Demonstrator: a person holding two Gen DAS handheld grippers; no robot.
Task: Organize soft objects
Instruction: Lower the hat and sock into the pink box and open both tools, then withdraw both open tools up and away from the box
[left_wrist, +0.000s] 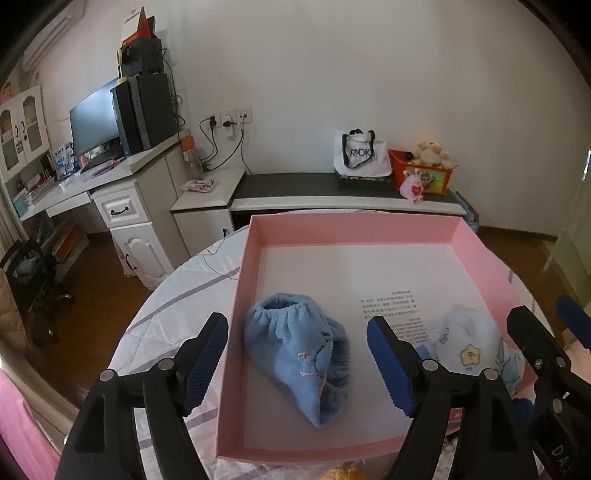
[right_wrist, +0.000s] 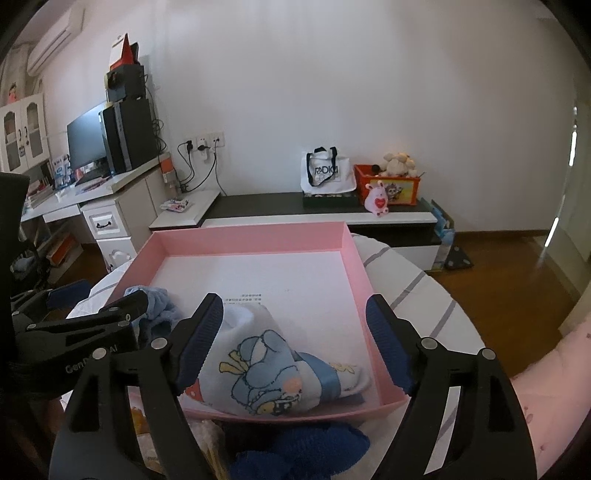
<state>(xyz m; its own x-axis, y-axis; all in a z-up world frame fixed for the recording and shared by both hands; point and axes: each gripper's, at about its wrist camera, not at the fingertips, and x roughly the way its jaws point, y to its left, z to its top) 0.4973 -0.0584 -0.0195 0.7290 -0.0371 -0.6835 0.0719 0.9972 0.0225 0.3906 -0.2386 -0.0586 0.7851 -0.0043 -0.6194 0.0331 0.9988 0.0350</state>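
- Left gripper (left_wrist: 297, 363) released, jaws apart above fuzzy blue fleece pouch (left_wrist: 299, 354) lying in shallow pink cardboard box (left_wrist: 351, 229).
- Right gripper (right_wrist: 295, 347) released over white cartoon-print cloth (right_wrist: 266, 373), same box, near-right corner.

Black fingers (left_wrist: 207, 365), ribbed blue pads (right_wrist: 199, 343)

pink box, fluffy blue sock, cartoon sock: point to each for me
pink box (left_wrist: 354, 229), left wrist view, far inner wall
fluffy blue sock (left_wrist: 295, 350), left wrist view, middle of its body
cartoon sock (right_wrist: 266, 365), right wrist view, printed blue figure
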